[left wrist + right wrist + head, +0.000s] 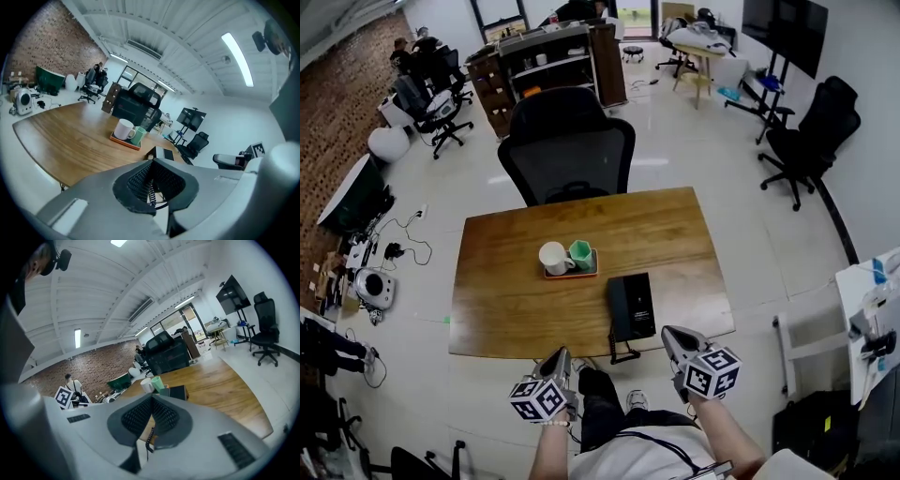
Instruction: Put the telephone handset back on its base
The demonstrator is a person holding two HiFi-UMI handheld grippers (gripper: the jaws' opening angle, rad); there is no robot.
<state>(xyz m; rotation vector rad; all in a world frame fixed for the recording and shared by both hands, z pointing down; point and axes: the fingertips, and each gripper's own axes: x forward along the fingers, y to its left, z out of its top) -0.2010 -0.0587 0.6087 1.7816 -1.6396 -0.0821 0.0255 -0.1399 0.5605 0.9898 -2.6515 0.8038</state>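
Note:
The black telephone point(631, 306) lies near the front edge of the wooden table point(516, 300), and its coiled cord point(623, 354) hangs over that edge. Its handset seems to lie along the left side of the base; I cannot tell how it is seated. My left gripper point(561, 354) hovers below the table's front edge, left of the cord, with jaws shut and empty. On the other side of the cord my right gripper point(668, 333) is likewise shut on nothing. The left gripper view shows the left gripper point(151, 161), the telephone point(161, 152) and the cord point(151, 192). The right gripper view shows the right gripper point(151, 398), the telephone point(177, 392) and the cord point(150, 439).
An orange tray point(572, 273) at the table's middle holds a white mug point(552, 257) and a green cup point(580, 253). A black office chair point(567, 150) stands at the far side. A white bench point(872, 319) stands to the right, and cables and gear point(370, 281) lie on the floor to the left.

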